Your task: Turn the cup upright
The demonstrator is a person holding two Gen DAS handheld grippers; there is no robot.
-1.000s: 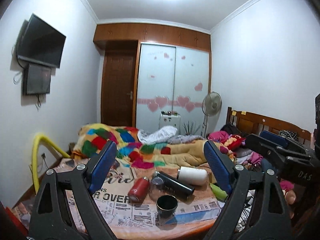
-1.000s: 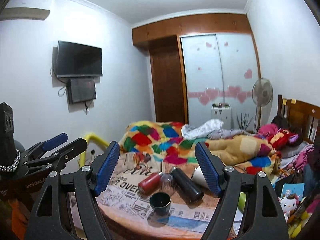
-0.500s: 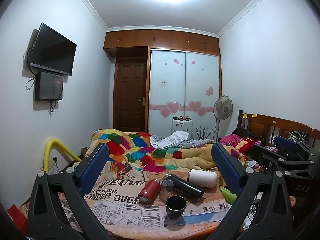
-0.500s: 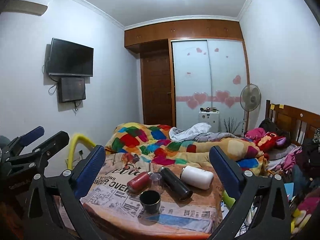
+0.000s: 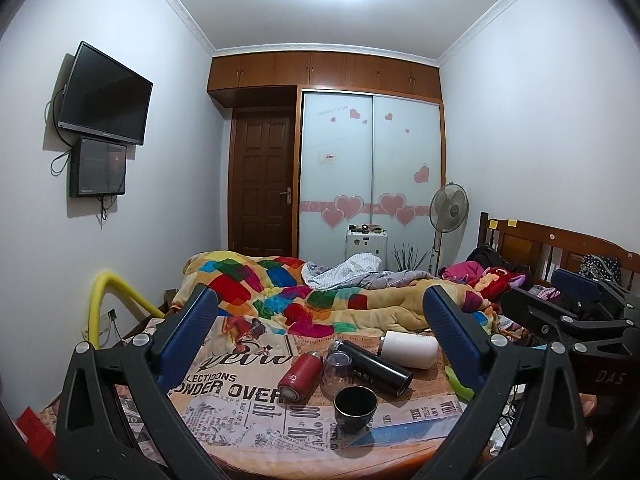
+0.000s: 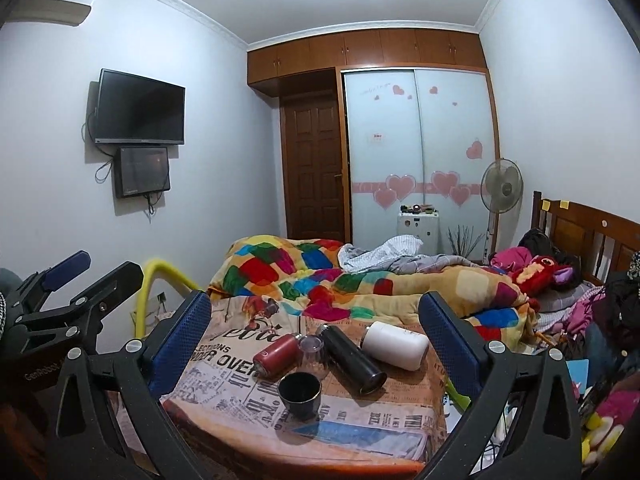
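Note:
On a small table covered with newspaper-print cloth lie a red flask, a black flask and a white flask, all on their sides. A clear glass cup stands upside down between the red and black flasks. A dark cup stands upright, mouth up, at the front. My left gripper and right gripper are both open and empty, held back from the table. Each shows in the other's view: the right gripper, the left gripper.
A bed with a patchwork blanket lies right behind the table. A yellow tube arches at the left. A wooden headboard, clothes and toys are at the right. A fan and wardrobe stand at the back.
Both cameras have tilted up and pulled back a little, so the table sits lower and the ceiling shows more. Both grippers' jaws have opened wider. The objects on the table have not moved.

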